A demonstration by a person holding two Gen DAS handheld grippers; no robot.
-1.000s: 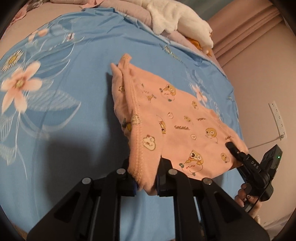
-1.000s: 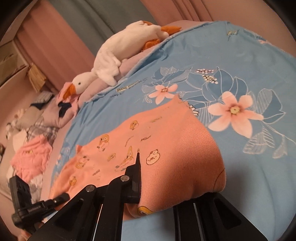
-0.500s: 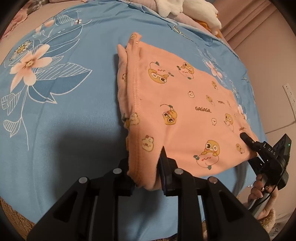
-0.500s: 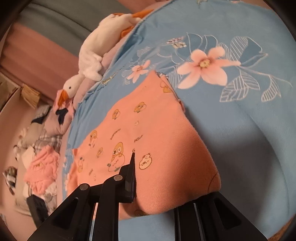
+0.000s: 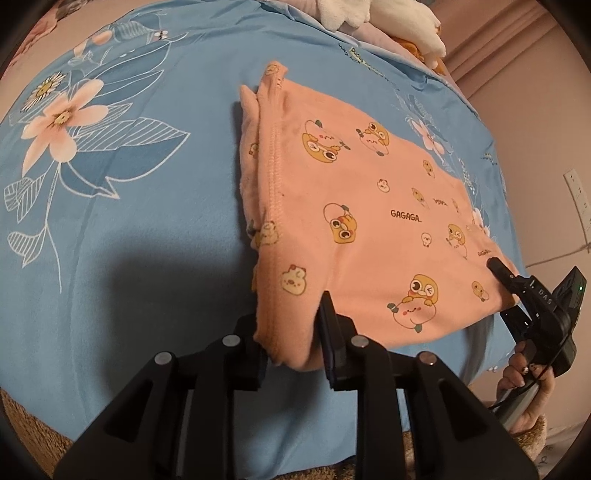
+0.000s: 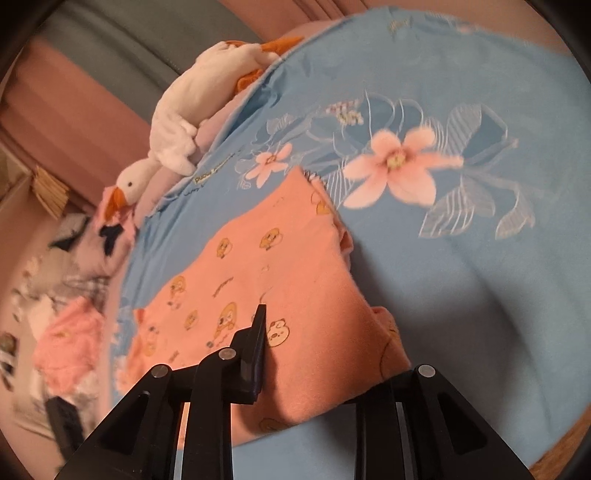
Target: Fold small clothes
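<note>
While the left wrist view looks down over a bed (image 5: 122, 236) with a blue flowered sheet, a folded peach garment (image 5: 369, 221) printed with cartoon ducks lies flat on it, right of the middle. The left gripper (image 5: 291, 336) sits at the garment's near left corner, its two black fingers (image 5: 330, 332) straddling the hanging corner of cloth; the jaws have just been opening a little, the gap is narrow, and the cloth is between them, though whether the pads press on it cannot be told. At the near right corner the right gripper (image 5: 500, 271) lies with one finger on top of the fabric, and the person's hand (image 5: 524, 384) grips its handle below. A white plush goose (image 5: 380, 18) lies at the far edge of the bed.

Seen from the right wrist view, the same garment (image 6: 280, 288) spreads from the near middle toward the far left. The right gripper (image 6: 321, 350) has its left finger (image 6: 255, 343) lying on top of the cloth, while the right finger is hidden under the bulging fold. Its jaws have just been opening, with the thick folded edge between them. The goose (image 6: 184, 122) rests at the far left, beside the sheet (image 6: 461, 258).
</note>
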